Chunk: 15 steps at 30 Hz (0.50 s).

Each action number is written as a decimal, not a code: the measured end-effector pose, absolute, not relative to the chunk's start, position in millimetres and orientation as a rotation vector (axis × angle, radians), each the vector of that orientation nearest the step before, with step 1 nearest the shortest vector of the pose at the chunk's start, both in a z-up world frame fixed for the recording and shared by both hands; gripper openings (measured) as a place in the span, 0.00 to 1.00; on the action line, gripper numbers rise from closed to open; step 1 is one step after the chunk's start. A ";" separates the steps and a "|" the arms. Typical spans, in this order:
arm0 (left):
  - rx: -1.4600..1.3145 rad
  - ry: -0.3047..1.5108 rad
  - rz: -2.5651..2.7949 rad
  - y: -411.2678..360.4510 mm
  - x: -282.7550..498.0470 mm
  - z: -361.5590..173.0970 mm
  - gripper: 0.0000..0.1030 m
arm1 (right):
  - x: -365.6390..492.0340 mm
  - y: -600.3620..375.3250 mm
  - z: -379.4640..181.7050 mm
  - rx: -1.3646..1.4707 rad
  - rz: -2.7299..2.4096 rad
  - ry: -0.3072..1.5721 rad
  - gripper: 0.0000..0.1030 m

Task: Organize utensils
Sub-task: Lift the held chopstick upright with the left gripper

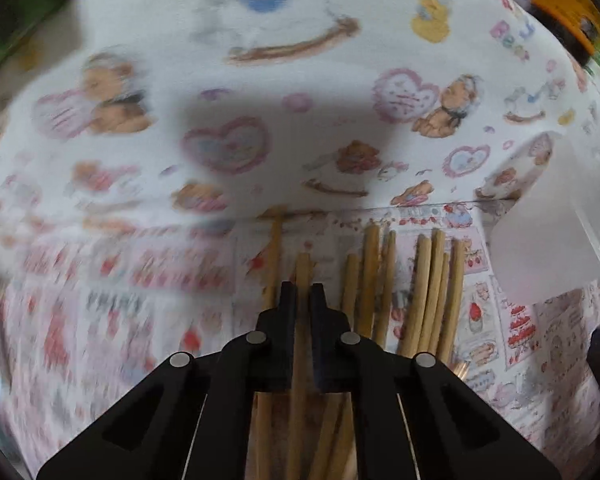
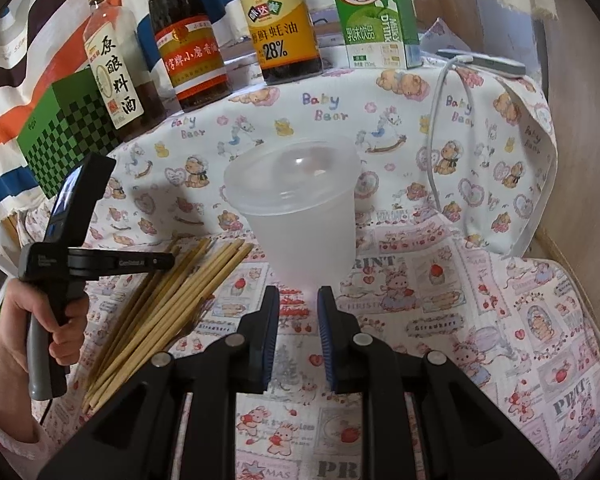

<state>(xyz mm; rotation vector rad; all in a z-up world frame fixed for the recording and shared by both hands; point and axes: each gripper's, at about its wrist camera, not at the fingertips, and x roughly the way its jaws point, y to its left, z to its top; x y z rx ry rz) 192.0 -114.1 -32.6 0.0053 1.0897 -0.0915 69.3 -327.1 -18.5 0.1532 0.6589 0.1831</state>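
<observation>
We are looking down the left gripper [image 1: 304, 292] at a pile of wooden chopsticks [image 1: 404, 292] lying on the printed tablecloth [image 1: 260, 20], and its black jaws are standing nearly together with only a thin slit between them. One chopstick [image 1: 302, 272] is lining up with that slit, yet the blur is keeping us from telling whether the pads are pressing on it or merely hanging above it. In the right wrist view a hand [image 2: 18, 320] is gripping the left gripper's handle above the chopsticks, which are fanning out on the cloth to the left of a translucent plastic cup [image 2: 300, 216]. The cup is standing upright just beyond the right gripper [image 2: 298, 300], whose blue-padded jaws are sitting a little apart with nothing between them. Sauce bottles [image 2: 278, 20] and a green drink carton [image 2: 374, 16] are lining the far edge of the table.
</observation>
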 end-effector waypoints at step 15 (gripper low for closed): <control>0.046 0.330 -0.170 -104.0 16.9 184.6 0.06 | 80.0 -304.2 -8.4 0.273 0.365 0.780 0.17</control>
